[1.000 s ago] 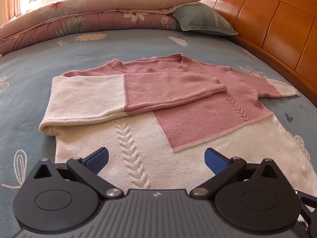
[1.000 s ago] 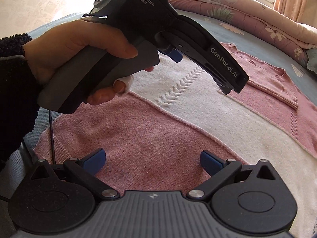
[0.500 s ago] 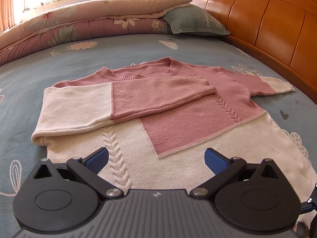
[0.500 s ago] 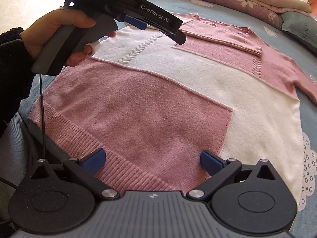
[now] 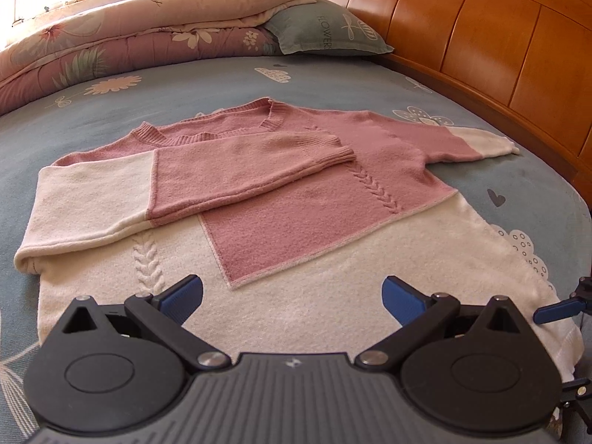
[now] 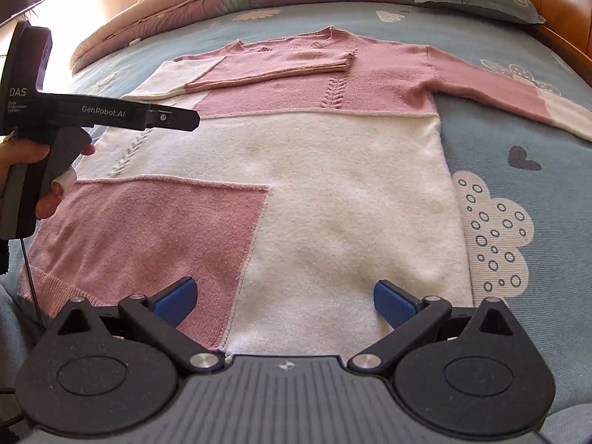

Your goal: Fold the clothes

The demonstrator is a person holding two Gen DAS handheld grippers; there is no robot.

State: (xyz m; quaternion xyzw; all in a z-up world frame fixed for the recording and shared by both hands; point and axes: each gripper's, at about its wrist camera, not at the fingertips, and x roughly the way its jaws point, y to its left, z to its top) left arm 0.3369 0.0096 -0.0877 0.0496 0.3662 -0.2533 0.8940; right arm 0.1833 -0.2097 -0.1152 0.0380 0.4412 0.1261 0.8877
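Note:
A pink and cream knit sweater (image 5: 333,288) lies flat, front up, on the bed. One sleeve (image 5: 236,170) is folded across its chest. The other sleeve (image 6: 518,100) stretches out straight toward the headboard side. My left gripper (image 5: 292,298) hovers open over the cream lower body, holding nothing. My right gripper (image 6: 285,301) is open above the hem (image 6: 48,288), over the seam between the pink and cream panels, also holding nothing. In the right wrist view a hand (image 6: 22,159) holds the left gripper (image 6: 179,120) over the sweater's left edge.
A blue-grey printed bedsheet (image 5: 518,192) surrounds the sweater. A folded floral quilt (image 5: 129,48) and a grey pillow (image 5: 325,29) lie at the far end. The wooden headboard (image 5: 499,37) runs along the right side.
My right gripper has swung right and back toward the hem, so the whole sweater now shows. The left gripper has shifted to the left edge of that view. The sweater has not moved.

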